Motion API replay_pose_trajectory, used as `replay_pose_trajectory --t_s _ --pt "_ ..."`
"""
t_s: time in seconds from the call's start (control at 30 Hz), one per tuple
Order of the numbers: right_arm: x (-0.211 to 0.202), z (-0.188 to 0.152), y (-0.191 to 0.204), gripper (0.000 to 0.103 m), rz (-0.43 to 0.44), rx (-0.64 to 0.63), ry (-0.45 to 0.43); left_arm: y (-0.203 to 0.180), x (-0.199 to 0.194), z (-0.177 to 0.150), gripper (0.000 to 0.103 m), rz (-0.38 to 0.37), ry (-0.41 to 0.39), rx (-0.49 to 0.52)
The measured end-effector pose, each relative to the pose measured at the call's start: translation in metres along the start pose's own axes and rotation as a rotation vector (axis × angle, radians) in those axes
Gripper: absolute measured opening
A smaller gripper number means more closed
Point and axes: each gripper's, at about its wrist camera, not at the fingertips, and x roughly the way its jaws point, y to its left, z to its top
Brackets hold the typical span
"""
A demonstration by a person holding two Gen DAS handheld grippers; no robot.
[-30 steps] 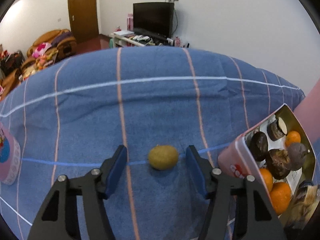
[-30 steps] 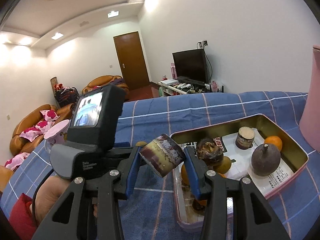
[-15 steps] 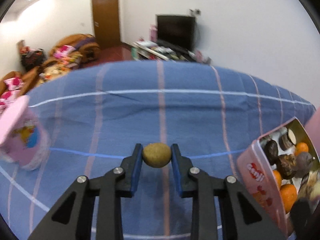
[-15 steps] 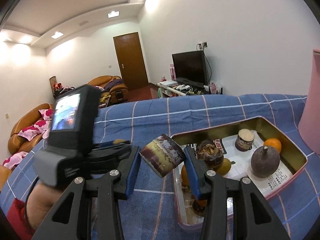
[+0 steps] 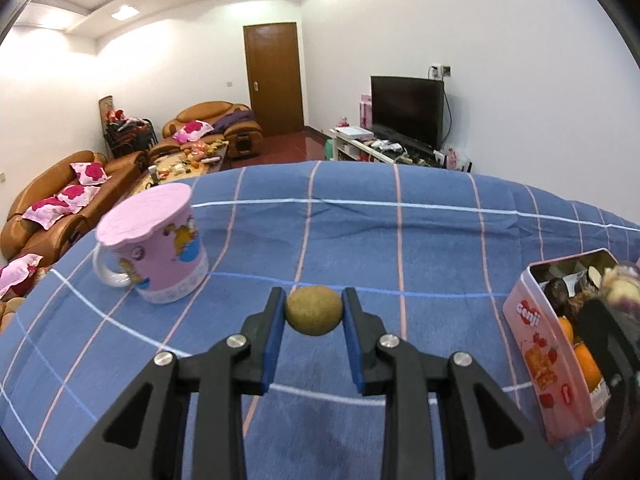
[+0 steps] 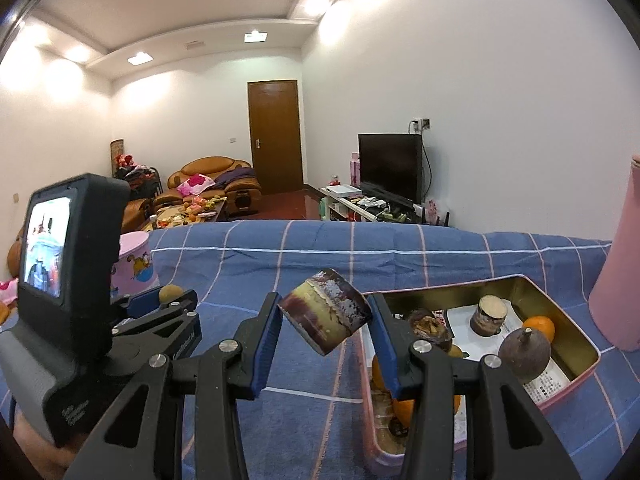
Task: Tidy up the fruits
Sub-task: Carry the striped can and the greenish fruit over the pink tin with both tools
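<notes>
My left gripper [image 5: 314,312] is shut on a small brown-green round fruit [image 5: 314,310] and holds it above the blue checked cloth [image 5: 400,240]. The same fruit [image 6: 171,293] shows in the right wrist view, at the tips of the left gripper. My right gripper [image 6: 325,312] is shut on a short dark cut piece of fruit [image 6: 325,317], held above the cloth just left of the pink tin [image 6: 576,380]. The tin [image 5: 532,332] holds oranges [image 6: 539,328], a dark round fruit [image 6: 524,350] and other cut pieces [image 6: 489,315].
A pink cartoon mug [image 5: 154,248] with a lid stands on the cloth to the left. A tall pink object [image 6: 620,264] stands right of the tin. Sofas, a door and a TV lie beyond the table's far edge.
My left gripper closed on the round fruit and lifted it, tilting up so the mug and room came into view. My right gripper kept its cut piece almost still.
</notes>
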Motion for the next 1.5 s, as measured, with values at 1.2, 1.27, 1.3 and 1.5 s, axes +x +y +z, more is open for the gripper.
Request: replay_pose_trajectory --t_s 1.2,1.27,1.3,1.5 --pt "-0.036 -0.017 -0.007 0.046 0.021 -0.063 -0.022 -0.018 -0.06 -0.032 0.03 0.005 -0.122 -0.052" --pt "-0.038 -0.018 -0.009 0.046 0.017 -0.062 -0.022 -0.021 -0.062 -0.032 0.03 -0.006 -0.124 -0.047" --pt "-0.039 -0.019 -0.011 0.046 0.014 -0.061 -0.022 -0.023 -0.063 -0.033 0.03 -0.01 -0.128 -0.042" --pt "-0.049 -0.022 -0.018 0.046 0.007 -0.064 -0.025 -0.032 -0.069 -0.035 0.03 -0.019 -0.142 -0.036"
